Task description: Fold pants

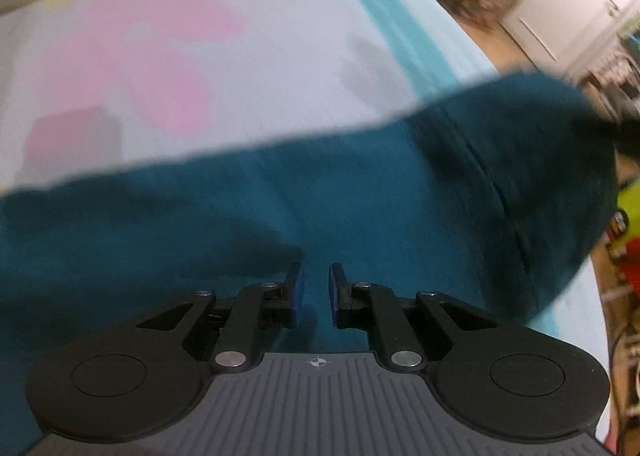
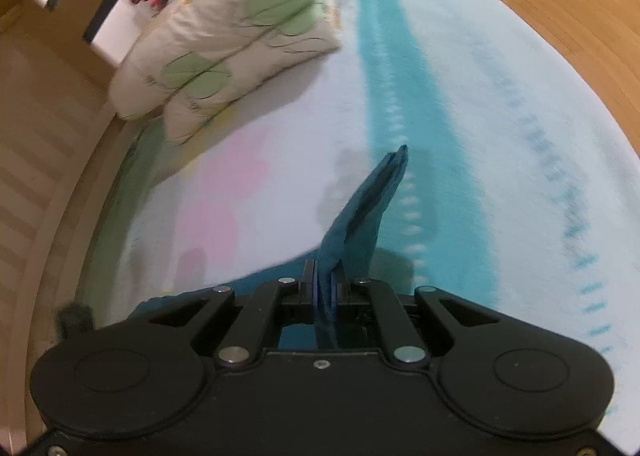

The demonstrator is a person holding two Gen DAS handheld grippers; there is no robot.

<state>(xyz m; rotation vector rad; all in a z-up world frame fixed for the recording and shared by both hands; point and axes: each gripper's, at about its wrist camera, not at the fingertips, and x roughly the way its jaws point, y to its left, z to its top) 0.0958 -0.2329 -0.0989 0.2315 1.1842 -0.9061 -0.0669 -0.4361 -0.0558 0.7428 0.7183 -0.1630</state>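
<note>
Pale bedding with pink patches and a turquoise stripe [image 1: 400,28] fills the left wrist view. Teal pants [image 1: 320,184] spread beyond and beneath the left gripper [image 1: 316,292], their long axis running left to right across the jaws. Those jaws stand nearly closed with a narrow gap; whether cloth is pinched I cannot tell.

From the right wrist, the bed sheet [image 2: 460,116] and pillows [image 2: 224,40] lie ahead. The right gripper [image 2: 326,292] is clamped on a pants edge, a fold [image 2: 368,200] jutting forward past its tips. Folding looks barely begun: fabric lifted, no finished fold visible.
</note>
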